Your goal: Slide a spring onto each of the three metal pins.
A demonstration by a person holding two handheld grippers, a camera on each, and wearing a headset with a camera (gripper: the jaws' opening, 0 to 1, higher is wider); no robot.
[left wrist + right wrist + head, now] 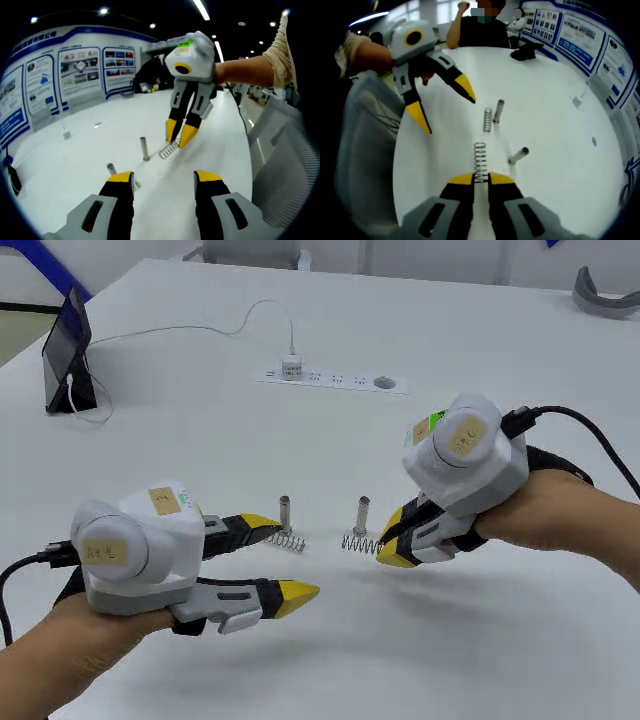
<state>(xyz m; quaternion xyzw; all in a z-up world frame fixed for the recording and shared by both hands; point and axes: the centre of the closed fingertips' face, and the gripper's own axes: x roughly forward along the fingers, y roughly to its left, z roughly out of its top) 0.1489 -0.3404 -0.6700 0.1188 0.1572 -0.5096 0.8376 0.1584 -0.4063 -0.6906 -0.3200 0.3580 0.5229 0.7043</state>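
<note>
nearest, the left gripper [278, 558] hangs over the white table [450, 640], jaws wide apart and holding nothing. in the left gripper view one of its jaw tips partly hides the near pin [111, 169], a short upright steel post. a loose spring [288, 540] lies flat at that pin's foot; whether they touch is hard to tell. the far pin [362, 514] stands beside it. the right gripper [388, 545] is clamped on one end of the held spring [358, 542], a thin coil low by the far pin's base. beyond sit a power strip [330, 378] and a tablet [68, 350].
</note>
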